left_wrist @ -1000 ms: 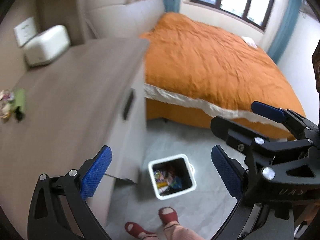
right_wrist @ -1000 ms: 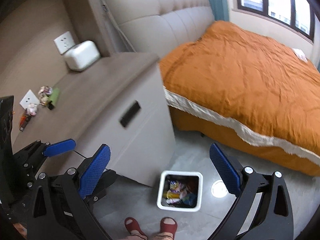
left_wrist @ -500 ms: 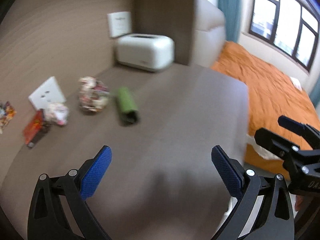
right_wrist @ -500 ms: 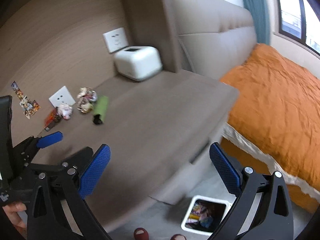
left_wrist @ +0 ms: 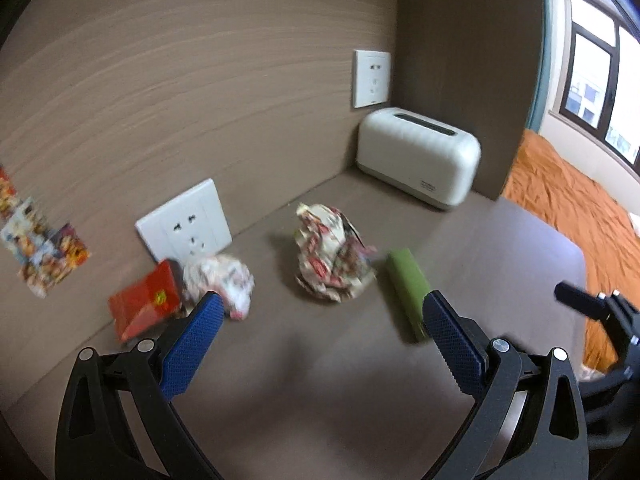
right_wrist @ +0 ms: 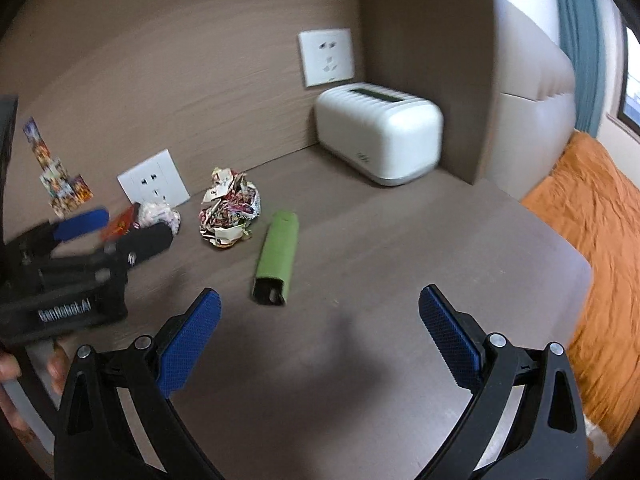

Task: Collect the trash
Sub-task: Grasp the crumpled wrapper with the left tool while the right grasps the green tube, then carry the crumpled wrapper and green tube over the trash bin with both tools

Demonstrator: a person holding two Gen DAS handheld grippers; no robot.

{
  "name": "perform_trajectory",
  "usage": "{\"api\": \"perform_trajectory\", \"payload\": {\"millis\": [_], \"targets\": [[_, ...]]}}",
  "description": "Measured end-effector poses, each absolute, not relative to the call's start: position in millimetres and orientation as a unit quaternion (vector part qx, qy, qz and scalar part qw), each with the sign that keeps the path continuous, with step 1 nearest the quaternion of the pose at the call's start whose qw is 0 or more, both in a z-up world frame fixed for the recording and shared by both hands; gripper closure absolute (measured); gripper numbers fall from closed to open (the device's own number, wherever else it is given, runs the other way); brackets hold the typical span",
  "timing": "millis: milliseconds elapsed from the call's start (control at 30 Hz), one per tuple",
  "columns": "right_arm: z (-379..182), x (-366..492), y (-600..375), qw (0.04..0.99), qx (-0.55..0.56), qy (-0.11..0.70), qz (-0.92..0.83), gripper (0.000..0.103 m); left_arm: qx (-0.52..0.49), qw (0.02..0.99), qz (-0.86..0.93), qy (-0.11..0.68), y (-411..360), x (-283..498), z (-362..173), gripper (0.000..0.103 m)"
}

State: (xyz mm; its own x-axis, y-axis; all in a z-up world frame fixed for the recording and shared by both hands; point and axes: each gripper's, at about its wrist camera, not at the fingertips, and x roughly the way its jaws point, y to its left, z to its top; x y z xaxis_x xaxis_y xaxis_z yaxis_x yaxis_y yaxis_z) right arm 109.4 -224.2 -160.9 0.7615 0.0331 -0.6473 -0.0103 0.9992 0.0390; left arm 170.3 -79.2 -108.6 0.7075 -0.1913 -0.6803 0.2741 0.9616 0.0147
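Hovering over the brown table point(left_wrist: 320, 380), the left hand-held gripper point(left_wrist: 316, 322) has its blue pads spread wide and holds nothing; neither pad touches the trash. The right hand-held gripper point(right_wrist: 320, 318) is equally wide open and empty, poised above the table nearer the bed point(right_wrist: 592, 216). In the right wrist view a hand point(right_wrist: 24, 384) shows at the lower left edge, wrapped around the left tool's handle.

Just ahead of the left hand-held gripper lies a large crumpled wrapper point(left_wrist: 332, 256), roughly centred between its pads. A smaller crumpled paper ball point(left_wrist: 222, 278) sits just beyond the left pad, beside a red packet point(left_wrist: 144, 308) near the wall socket point(left_wrist: 184, 220). A green tube point(right_wrist: 278, 256) lies on its side ahead of the right hand-held gripper, slightly left of centre, its dark open end pointing toward the tool. A white toaster-shaped box point(right_wrist: 380, 136) stands in the back corner, well apart from both
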Motion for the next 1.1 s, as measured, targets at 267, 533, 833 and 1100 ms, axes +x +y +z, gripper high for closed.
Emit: {"api": "perform_trajectory", "payload": {"millis": [267, 533, 833, 1100], "targets": [[-194, 169, -200, 0.924, 0.016, 0.381, 0.019, 0.006, 0.056, 0.914, -0.11, 0.386, -93, 250, -138, 0.005], [-205, 194, -200, 0.917, 0.03, 0.398, 0.016, 0.048, 0.059, 0.896, -0.142, 0.416, -105, 281, -169, 0.015], [-198, 185, -195, 0.916, 0.015, 0.4, 0.024, 0.076, 0.111, 0.891, -0.162, 0.408, -121, 263, -169, 0.053], [-166, 135, -214, 0.928, 0.019, 0.373, 0.006, 0.076, 0.083, 0.9, -0.192, 0.381, -104, 212, -136, 0.053]]}}
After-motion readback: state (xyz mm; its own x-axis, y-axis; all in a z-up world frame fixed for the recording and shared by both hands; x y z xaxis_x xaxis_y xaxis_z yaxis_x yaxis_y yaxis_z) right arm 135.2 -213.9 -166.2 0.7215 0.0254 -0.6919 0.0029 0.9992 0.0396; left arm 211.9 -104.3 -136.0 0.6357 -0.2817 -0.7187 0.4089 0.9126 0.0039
